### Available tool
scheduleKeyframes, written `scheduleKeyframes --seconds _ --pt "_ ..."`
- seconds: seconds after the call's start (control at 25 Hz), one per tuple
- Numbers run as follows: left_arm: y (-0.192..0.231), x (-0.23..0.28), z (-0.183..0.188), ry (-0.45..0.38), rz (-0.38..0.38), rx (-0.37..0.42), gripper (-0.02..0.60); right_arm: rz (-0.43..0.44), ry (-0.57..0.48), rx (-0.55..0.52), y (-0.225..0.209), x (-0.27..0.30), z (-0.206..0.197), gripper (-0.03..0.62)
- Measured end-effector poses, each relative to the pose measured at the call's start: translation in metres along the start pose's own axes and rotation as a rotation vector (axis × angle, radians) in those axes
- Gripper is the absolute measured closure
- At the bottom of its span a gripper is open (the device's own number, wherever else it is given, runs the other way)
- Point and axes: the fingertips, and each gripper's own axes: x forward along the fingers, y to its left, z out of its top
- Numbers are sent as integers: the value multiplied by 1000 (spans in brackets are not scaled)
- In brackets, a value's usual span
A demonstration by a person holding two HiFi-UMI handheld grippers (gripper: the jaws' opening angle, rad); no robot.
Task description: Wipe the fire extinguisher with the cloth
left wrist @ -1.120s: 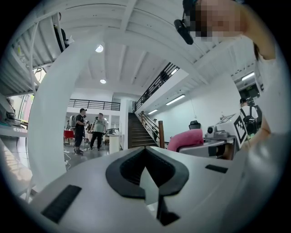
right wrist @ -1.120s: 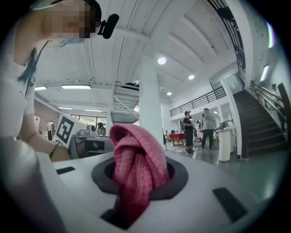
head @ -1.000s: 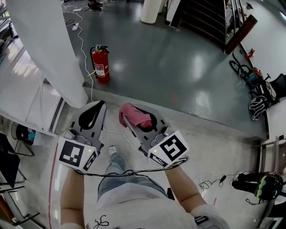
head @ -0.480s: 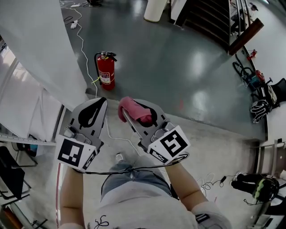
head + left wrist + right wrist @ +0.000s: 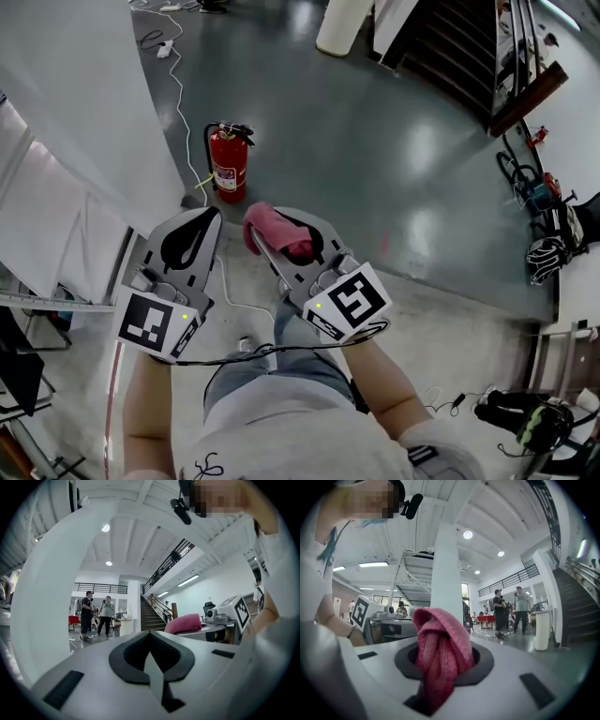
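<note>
Walking up to the fire extinguisher (image 5: 230, 161), not yet wiping. Stands upright on the dark floor (image 5: 375, 141), near that floor's left edge, just beside the foot of the white column (image 5: 84, 103), with a white cable (image 5: 178, 84) trailing past on its left. Sat higher and farther off in the head view 1.0 s ago; now drawn down closer to the 2 grippers, though still well apart from both. Judged from that: nearly there, with contact to come next.

Right gripper (image 5: 443, 656) pinching the pink cloth (image 5: 269, 228), bunched into a thick fold and sticking up past the jaw tips. Same hold as 1.0 s ago, without visible slipping. Left gripper (image 5: 150, 637) pressed together on nothing, shut flat along 1 seam, carried level beside the right one, close but not touching. Both aimed forward over the pale concrete strip (image 5: 450, 309), short of the dark floor's near edge.

Likely needs a few more steps, then lowering the right gripper to press the cloth's bulge onto the red cylinder. Could also use the left gripper on the handle, to guard against rocking or tipping under a sideways rub. Worth minding the cable near the base. Also in sight: 2 people (image 5: 98, 616) standing far back in the hall.
</note>
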Motion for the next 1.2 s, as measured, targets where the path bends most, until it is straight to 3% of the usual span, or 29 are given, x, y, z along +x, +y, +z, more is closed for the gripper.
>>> scheduleKeyframes --seconds 0.48,0.64,0.96,1.2 --pt "48 100 -13 -16 225 -39 574 211 60 -20 -116 70 -30 491" --pt "61 120 -27 -6 266 -36 574 248 93 -43 -141 101 -54 491" --pt "85 142 -89 7 271 -43 574 183 187 -116 -170 164 -153 491" --pt "103 151 -164 2 231 -59 574 120 229 -186 -185 213 -235 491"
